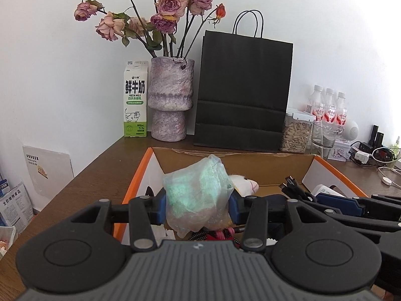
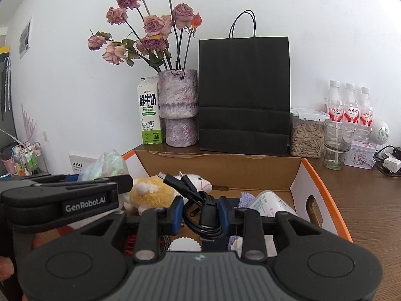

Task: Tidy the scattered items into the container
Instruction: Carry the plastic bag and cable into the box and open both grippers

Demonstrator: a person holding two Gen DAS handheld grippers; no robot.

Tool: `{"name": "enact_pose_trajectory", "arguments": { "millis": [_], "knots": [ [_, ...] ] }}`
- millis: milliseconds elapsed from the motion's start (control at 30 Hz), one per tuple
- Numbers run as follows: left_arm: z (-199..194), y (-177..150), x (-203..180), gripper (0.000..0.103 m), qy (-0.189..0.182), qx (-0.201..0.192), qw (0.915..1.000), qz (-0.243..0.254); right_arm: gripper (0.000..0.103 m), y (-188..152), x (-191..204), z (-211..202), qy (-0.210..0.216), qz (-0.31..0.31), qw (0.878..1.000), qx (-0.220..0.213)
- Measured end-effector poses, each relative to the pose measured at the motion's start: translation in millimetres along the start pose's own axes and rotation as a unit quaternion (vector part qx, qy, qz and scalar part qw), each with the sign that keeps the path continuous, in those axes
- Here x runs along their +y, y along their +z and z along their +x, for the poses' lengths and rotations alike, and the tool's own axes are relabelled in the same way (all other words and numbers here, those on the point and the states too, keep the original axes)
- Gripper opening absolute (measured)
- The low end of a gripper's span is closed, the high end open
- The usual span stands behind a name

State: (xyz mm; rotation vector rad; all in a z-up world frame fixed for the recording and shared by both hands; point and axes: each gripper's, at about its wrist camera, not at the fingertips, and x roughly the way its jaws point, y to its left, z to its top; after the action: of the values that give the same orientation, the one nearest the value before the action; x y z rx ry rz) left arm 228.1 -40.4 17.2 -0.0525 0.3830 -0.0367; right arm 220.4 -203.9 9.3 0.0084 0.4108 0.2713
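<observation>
The left gripper (image 1: pixel 198 205) pinches a crumpled plastic bag (image 1: pixel 198 195) between its blue pads (image 1: pixel 160 208), and the right gripper (image 2: pixel 200 213) pinches a coiled black cable (image 2: pixel 200 200) the same way — both loads are squeezed, not loose. Both hang over the open box (image 2: pixel 298 173), the orange-edged carton that serves as the container.

What the next move turns on is simply what lies below each load. In the left wrist view the bag sits at 12 o'clock from the gripper body, with the near wall of the box behind and under it and a red-and-black cord (image 1: pixel 220 234) directly beneath at 6 o'clock. The bag stands taller than it is wide, its long axis running up and away from the pads, so most of its bulk is above the grip. In the right wrist view the cable's plugs point up towards 11 o'clock while the coil droops towards 6 o'clock, over a white ruffled disc (image 2: pixel 185 244) on the box floor.

The left gripper is seen at 9 o'clock in the right view, near the left wall; the right one holds the middle of the box. A plush sheep (image 2: pixel 160 190) lies between them, just beyond the cable.

My reading: both loads are already inside the rim, so each likely needs only a release — the bag may topple towards the sheep as it falls.
</observation>
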Motion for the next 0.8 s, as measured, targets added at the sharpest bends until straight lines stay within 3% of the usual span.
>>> {"name": "enact_pose_trajectory", "arguments": {
  "millis": [100,133,167,200,267,300,333,367,467,800],
  "knots": [
    [0,0,-1,0.051,0.005,-0.003,1.0000,0.003,0.029,-2,2,-2,-0.001,-0.002,1.000,-0.002],
    [-1,-1,-1,0.057,0.006,-0.004,1.0000,0.004,0.033,-2,3,-3,0.000,-0.004,1.000,-0.005],
    [-1,-1,-1,0.060,0.006,-0.006,1.0000,0.004,0.044,-2,3,-5,0.001,-0.005,1.000,-0.008],
    [-3,-1,-1,0.065,0.010,-0.010,0.9999,0.004,0.047,-2,3,-6,-0.006,-0.002,1.000,-0.013],
    [-7,0,1,0.083,0.032,-0.022,0.9992,-0.002,0.063,-1,-1,-11,-0.016,0.006,1.000,-0.025],
    [-8,0,4,0.101,0.047,-0.031,0.9984,-0.010,0.069,-1,-4,-13,-0.017,0.013,0.999,-0.030],
    [-11,0,7,0.103,0.058,-0.044,0.9971,-0.021,0.088,0,-8,-15,-0.016,0.022,0.999,-0.036],
    [-13,0,10,0.103,0.055,-0.051,0.9968,-0.030,0.100,1,-10,-18,-0.012,0.027,0.999,-0.042],
    [-18,2,16,0.103,0.037,-0.058,0.9963,-0.051,0.101,2,-9,-24,-0.010,0.026,0.998,-0.055],
    [-19,-4,11,0.103,0.045,-0.054,0.9970,-0.032,0.101,-3,-3,-30,-0.013,0.010,0.999,-0.052]
  ]
}}
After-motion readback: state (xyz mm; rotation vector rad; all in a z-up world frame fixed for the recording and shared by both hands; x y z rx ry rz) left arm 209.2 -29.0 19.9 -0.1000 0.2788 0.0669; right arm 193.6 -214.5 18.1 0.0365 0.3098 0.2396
